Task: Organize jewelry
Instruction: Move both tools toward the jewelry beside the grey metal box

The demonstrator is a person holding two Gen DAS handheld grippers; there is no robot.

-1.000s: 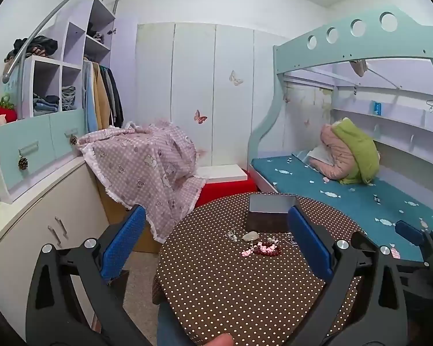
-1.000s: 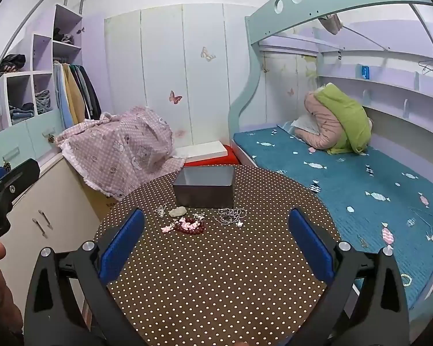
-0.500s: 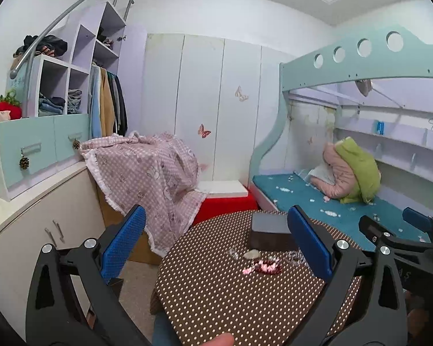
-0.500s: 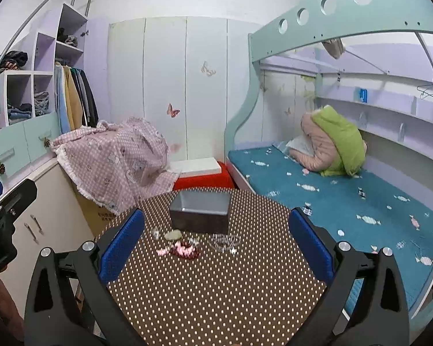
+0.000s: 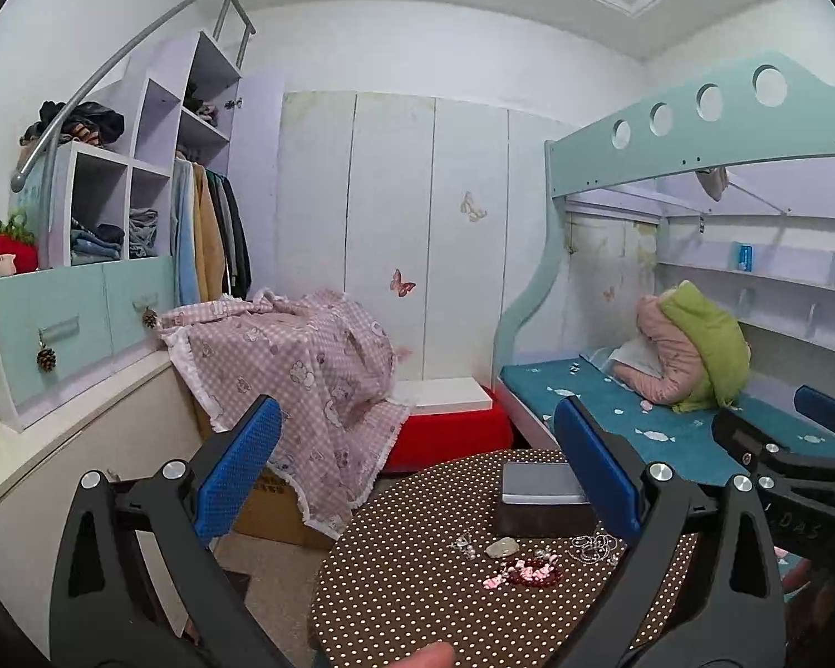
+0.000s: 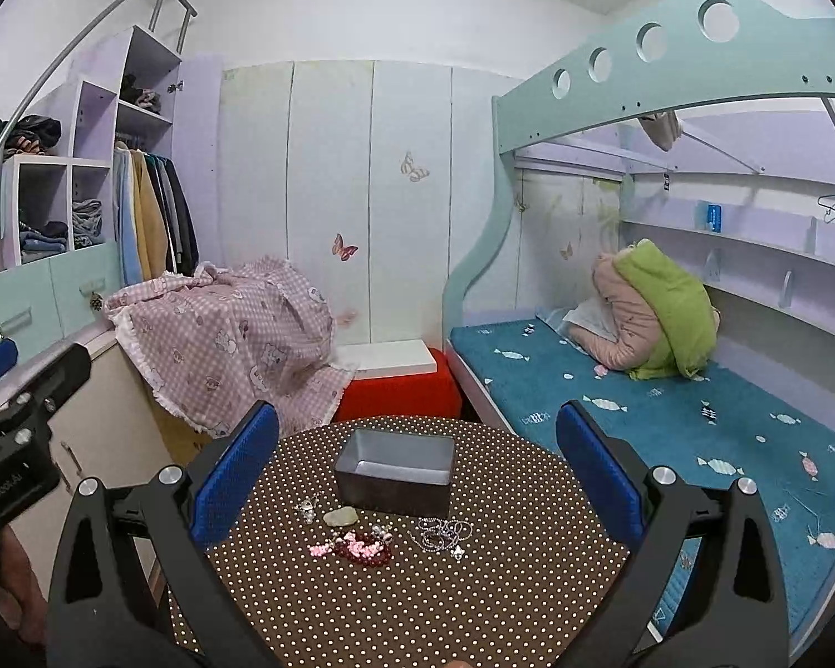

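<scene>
Blue-padded and spread wide, my right gripper [image 6: 417, 479] and left gripper [image 5: 417, 473] have pulled back; the jewelry [image 6: 362, 543] lies ahead below, before the grey box [image 6: 393, 473], untouched.

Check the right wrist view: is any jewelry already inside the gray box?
No. The gray box shows only a bare interior, while the silver chain and red and pink beads lie on the dotted table in front of it.

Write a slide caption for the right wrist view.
Open right claw hovers over a dotted table, facing a grey box with loose jewelry in front of it.
</scene>
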